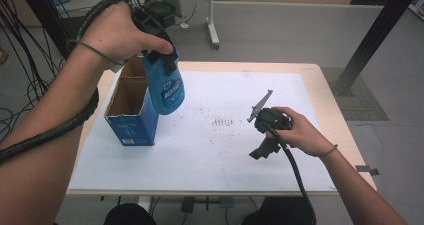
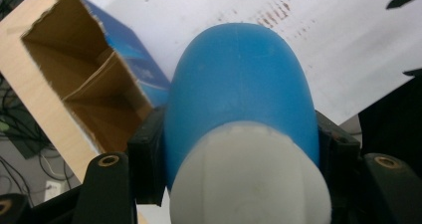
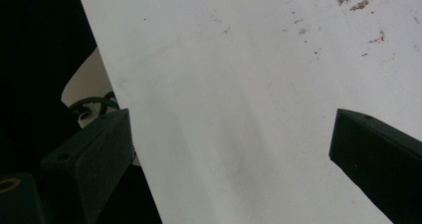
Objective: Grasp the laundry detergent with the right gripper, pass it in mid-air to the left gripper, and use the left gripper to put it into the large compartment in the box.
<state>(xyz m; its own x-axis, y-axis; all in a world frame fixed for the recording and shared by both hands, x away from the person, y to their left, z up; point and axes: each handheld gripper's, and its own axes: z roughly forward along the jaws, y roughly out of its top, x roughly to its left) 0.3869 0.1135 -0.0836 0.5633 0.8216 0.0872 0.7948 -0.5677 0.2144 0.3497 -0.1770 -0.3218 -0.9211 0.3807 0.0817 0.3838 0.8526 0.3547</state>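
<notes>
A blue plastic bottle (image 1: pixel 166 87) with a white label hangs in the air, its base just right of an open blue cardboard box (image 1: pixel 131 120). My left gripper (image 1: pixel 161 60) is shut on the bottle's upper part. In the left gripper view the blue bottle (image 2: pixel 239 84) and its white cap end (image 2: pixel 249 184) sit between the jaws of my left gripper (image 2: pixel 239 149), with the brown inside of the box (image 2: pixel 84 84) below and to the left. My right gripper (image 1: pixel 262 150) is held low over the white sheet, open. In its own view my right gripper (image 3: pixel 229 149) has nothing between its jaws.
A white sheet (image 1: pixel 225 135) with small brown marks (image 1: pixel 222 121) covers most of the wooden table (image 1: pixel 330 105). The box stands at the sheet's left edge. Cables hang at the far left, and a black frame post (image 1: pixel 370 40) rises at the back right.
</notes>
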